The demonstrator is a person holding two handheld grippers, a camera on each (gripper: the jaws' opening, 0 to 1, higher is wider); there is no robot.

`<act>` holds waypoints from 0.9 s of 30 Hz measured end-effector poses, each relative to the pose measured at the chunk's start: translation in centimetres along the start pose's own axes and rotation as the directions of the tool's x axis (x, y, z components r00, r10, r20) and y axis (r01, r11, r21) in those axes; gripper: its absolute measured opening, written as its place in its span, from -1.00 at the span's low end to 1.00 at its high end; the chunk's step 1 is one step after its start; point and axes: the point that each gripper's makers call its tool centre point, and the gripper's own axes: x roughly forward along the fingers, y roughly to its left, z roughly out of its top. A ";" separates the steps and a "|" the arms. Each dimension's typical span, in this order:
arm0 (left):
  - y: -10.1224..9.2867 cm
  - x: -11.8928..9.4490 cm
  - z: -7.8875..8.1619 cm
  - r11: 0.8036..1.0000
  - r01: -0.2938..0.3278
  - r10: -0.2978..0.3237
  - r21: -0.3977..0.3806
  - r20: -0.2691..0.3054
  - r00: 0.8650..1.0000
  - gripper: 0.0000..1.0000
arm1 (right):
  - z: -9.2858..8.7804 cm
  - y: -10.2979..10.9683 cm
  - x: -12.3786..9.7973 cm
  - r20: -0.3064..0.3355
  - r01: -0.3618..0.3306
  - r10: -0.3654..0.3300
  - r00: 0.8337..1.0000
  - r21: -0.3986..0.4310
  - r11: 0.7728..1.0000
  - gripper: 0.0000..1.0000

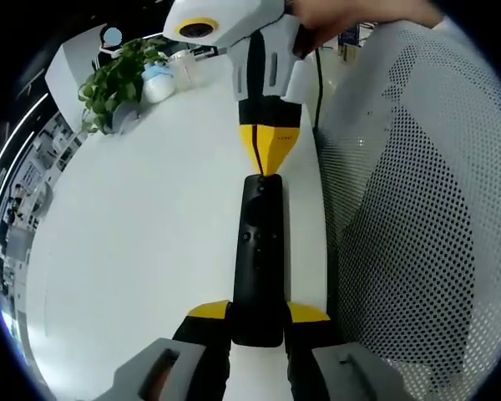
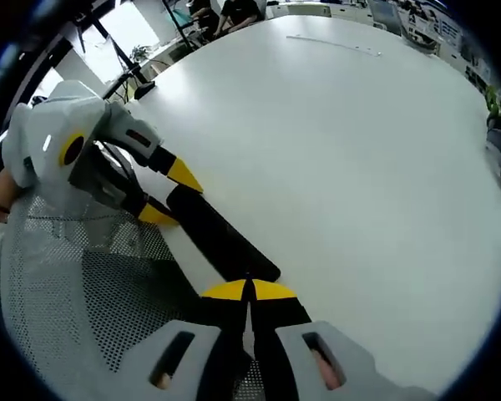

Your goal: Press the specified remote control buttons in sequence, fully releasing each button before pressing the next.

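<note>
Along the white table (image 1: 134,251) edge, beside a mesh chair back (image 1: 417,217), my left tongs (image 1: 259,313) grip the near end of the black remote (image 1: 259,259) — it lies lengthwise. My right tongs (image 2: 249,290) are clenched, tips meeting at its far end — touching it.

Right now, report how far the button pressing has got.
Done: left gripper clamps the black remote at its near end over the white table. In hand: right gripper, jaws shut, tips at the remote's far end. Left: which presses remain cannot be told.
</note>
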 end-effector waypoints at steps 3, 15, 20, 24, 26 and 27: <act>0.0 0.0 0.0 1.000 0.001 -0.001 -0.001 0.000 1.000 -0.52 | 0.2 -0.2 0.1 0.009 0.004 -0.004 1.000 -0.004 1.000 -1.00; 0.0 0.0 0.0 1.000 0.005 -0.005 -0.005 -0.002 1.000 -0.52 | 0.1 -0.1 0.7 -0.013 0.020 -0.021 1.000 -0.064 0.998 -1.00; 0.0 0.0 0.0 1.000 0.005 -0.005 -0.005 -0.002 1.000 -0.52 | 0.0 -0.1 0.7 -0.021 0.024 -0.026 0.999 -0.078 0.997 -1.00; 0.0 0.0 0.0 1.000 0.006 -0.006 -0.006 -0.002 1.000 -0.52 | 0.0 -0.1 0.7 -0.021 0.025 -0.027 0.999 -0.063 0.998 -1.00; 0.0 0.0 -0.1 1.000 0.006 -0.006 -0.008 -0.002 1.000 -0.52 | 0.0 -0.1 0.7 -0.024 0.025 -0.026 0.999 -0.049 0.998 -1.00; 0.0 0.0 -0.1 1.000 0.007 -0.007 -0.009 -0.002 1.000 -0.52 | 0.0 -0.2 0.7 -0.023 0.023 -0.024 0.999 -0.032 0.999 -1.00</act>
